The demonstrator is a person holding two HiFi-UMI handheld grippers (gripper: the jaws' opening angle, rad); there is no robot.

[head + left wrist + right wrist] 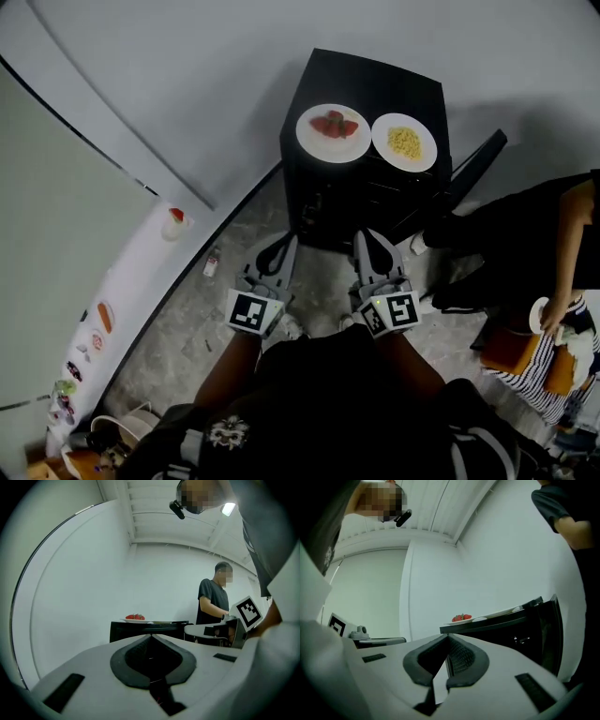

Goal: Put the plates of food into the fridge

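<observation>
A low black fridge (366,178) stands in front of me with its door (478,164) swung out to the right. On its top sit two white plates: one with strawberries (333,131) on the left, one with yellow food (404,142) on the right. My left gripper (286,246) and right gripper (367,246) hang side by side short of the fridge, both shut and empty. In the left gripper view the strawberry plate (136,618) lies far beyond the closed jaw tips (150,637). The right gripper view shows both plates (461,618) on the fridge top past its tips (447,639).
A person in black (562,272) stands to the right of the fridge, seen also in the left gripper view (213,597). A white counter (141,281) along the left wall carries a small dish (174,223) and several small items. A small object (213,262) lies on the floor.
</observation>
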